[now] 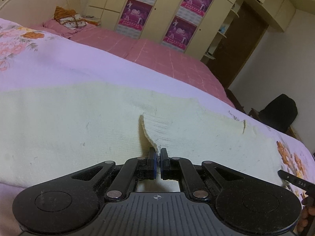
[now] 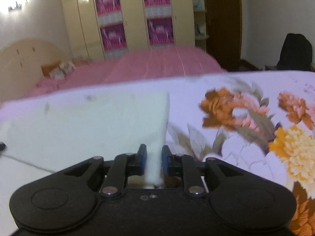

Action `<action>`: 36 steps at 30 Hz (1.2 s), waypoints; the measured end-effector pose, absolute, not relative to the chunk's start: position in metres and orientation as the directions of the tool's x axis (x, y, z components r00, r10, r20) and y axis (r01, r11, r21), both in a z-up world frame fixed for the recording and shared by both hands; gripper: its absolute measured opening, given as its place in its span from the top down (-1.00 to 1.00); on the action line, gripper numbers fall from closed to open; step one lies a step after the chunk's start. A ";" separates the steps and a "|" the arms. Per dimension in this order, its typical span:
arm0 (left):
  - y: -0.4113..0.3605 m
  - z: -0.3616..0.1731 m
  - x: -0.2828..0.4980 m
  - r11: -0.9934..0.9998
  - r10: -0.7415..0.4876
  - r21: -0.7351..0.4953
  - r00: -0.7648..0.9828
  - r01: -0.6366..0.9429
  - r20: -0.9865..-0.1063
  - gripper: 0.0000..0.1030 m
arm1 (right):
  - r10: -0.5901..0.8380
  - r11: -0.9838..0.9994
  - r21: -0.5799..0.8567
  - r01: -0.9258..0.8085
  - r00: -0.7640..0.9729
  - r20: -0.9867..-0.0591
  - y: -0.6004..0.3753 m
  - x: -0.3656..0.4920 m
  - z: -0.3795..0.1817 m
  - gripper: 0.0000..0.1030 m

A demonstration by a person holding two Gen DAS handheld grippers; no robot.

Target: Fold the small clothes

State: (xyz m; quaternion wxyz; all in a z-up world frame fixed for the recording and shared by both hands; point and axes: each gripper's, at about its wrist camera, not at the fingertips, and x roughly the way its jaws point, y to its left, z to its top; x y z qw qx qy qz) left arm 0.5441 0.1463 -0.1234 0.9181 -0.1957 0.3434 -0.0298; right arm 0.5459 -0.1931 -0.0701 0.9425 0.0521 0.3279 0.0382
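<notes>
A pale cream knitted garment (image 1: 78, 122) lies spread flat on the floral bedsheet (image 1: 39, 59). My left gripper (image 1: 158, 153) is shut on its near edge, and the knit rises into a small raised fold (image 1: 157, 125) just ahead of the fingers. In the right wrist view the same garment (image 2: 88, 122) fills the left half. My right gripper (image 2: 154, 153) is shut on its right corner, with a strip of cloth between the blue pads (image 2: 144, 157). The right gripper's tip (image 1: 295, 181) shows at the right edge of the left wrist view.
A pink checked blanket (image 1: 157, 55) covers the bed beyond the sheet, with pillows (image 1: 69, 19) at the headboard. Cream wardrobes with magenta posters (image 1: 177, 15) line the far wall. A dark chair (image 1: 279, 114) stands past the bed's right end, by a brown door (image 1: 246, 39).
</notes>
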 end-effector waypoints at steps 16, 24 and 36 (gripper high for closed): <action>0.146 -0.119 0.562 0.948 -0.120 -0.298 0.743 -0.111 -0.658 0.92 | 0.147 0.982 0.182 -0.056 0.830 -0.538 -0.200 0.574 -0.052 0.68; 0.144 -0.117 0.560 0.955 -0.104 -0.275 0.743 -0.111 -0.661 0.90 | 0.060 0.995 0.098 0.002 0.780 -0.623 -0.208 0.631 -0.061 0.66; 0.163 -0.112 0.545 0.912 -0.126 -0.376 0.761 -0.164 -0.636 0.83 | 0.046 0.999 0.016 -0.046 0.789 -0.613 -0.198 0.515 -0.060 0.64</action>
